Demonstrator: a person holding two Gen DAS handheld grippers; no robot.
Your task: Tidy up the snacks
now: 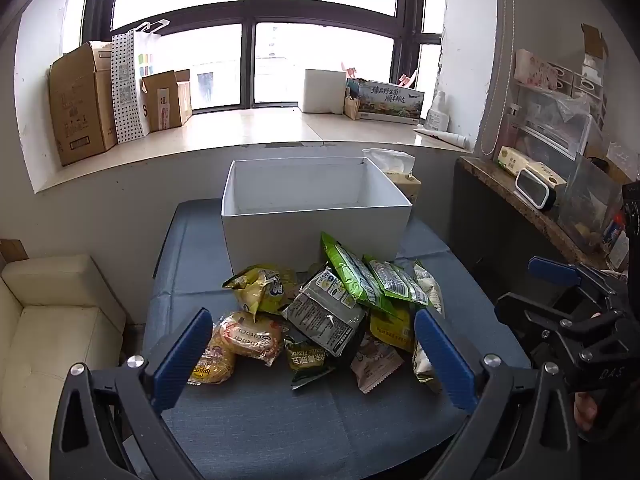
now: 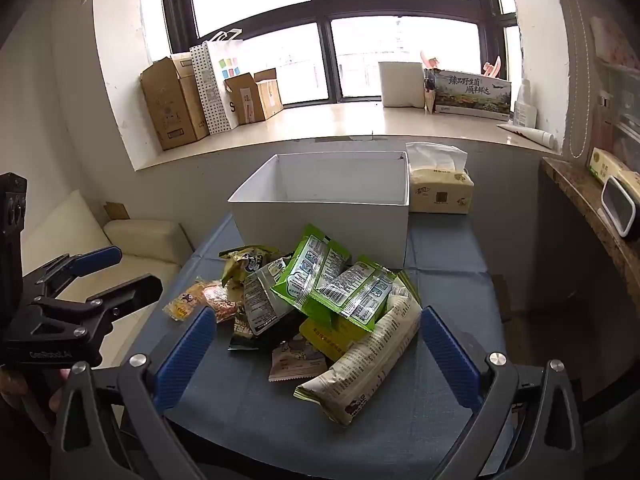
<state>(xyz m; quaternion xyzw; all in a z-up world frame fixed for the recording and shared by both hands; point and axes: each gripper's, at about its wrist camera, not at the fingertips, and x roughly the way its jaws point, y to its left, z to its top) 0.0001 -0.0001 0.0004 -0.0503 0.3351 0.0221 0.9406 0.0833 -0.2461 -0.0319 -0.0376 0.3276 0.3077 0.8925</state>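
A pile of snack packets [image 1: 336,304] lies on the blue-covered table [image 1: 280,420], in front of an open white box [image 1: 316,216] whose visible inside looks empty. The pile holds green packets [image 2: 320,276], a grey packet [image 1: 326,314], yellow packets [image 1: 260,286], an orange bun packet [image 1: 248,338] and a long cream packet [image 2: 372,356]. My left gripper [image 1: 316,354] is open and empty, above the near side of the pile. My right gripper [image 2: 316,354] is open and empty, near the cream packet. The box also shows in the right wrist view [image 2: 328,216].
A tissue pack [image 2: 440,190] stands right of the box. A cream sofa [image 1: 52,320] is left of the table. A shelf [image 1: 540,200] with clutter is on the right. Cardboard boxes [image 1: 80,104] sit on the window sill behind.
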